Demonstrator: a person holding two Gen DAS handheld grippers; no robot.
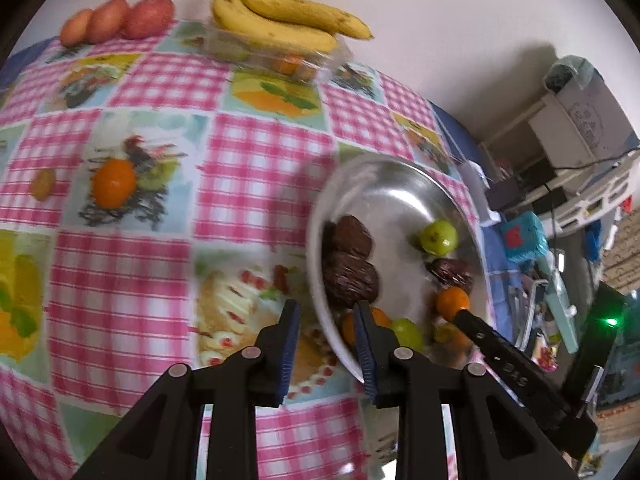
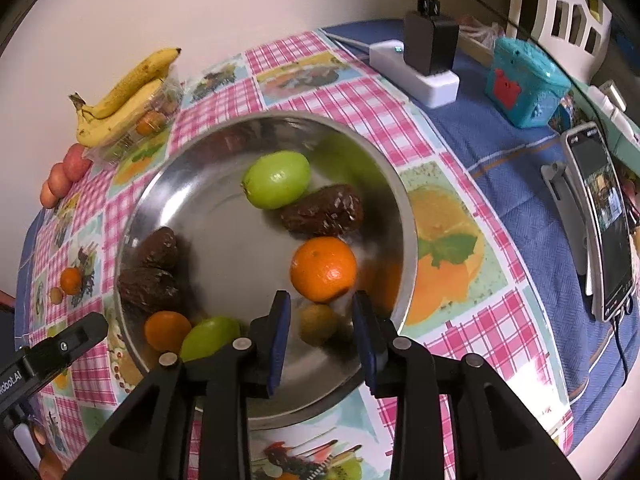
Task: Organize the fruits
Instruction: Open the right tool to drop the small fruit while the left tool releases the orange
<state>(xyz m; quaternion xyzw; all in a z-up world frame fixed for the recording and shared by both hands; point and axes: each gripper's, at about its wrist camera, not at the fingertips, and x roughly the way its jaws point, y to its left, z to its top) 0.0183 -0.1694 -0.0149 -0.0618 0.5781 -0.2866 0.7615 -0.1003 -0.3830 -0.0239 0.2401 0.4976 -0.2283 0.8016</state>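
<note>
A steel bowl (image 2: 404, 216) on the checked tablecloth holds two green fruits (image 2: 277, 179), two oranges (image 2: 323, 269), three dark brown fruits (image 2: 324, 211) and a small brownish fruit (image 2: 317, 323). My right gripper (image 2: 320, 334) is open over the bowl's near side, its jaws on either side of the small brownish fruit, not touching it. My left gripper (image 1: 326, 344) is open and empty, straddling the bowl's left rim (image 1: 316, 280). Bananas (image 1: 280, 16) lie on a clear box at the back, with three red fruits (image 1: 116, 20) to their left.
A real orange (image 1: 114, 182) and a small brown fruit (image 1: 43, 184) lie on the cloth at left. A white power strip with a charger (image 2: 424, 68), a teal box (image 2: 524, 84) and a phone on a stand (image 2: 600, 216) are right of the bowl.
</note>
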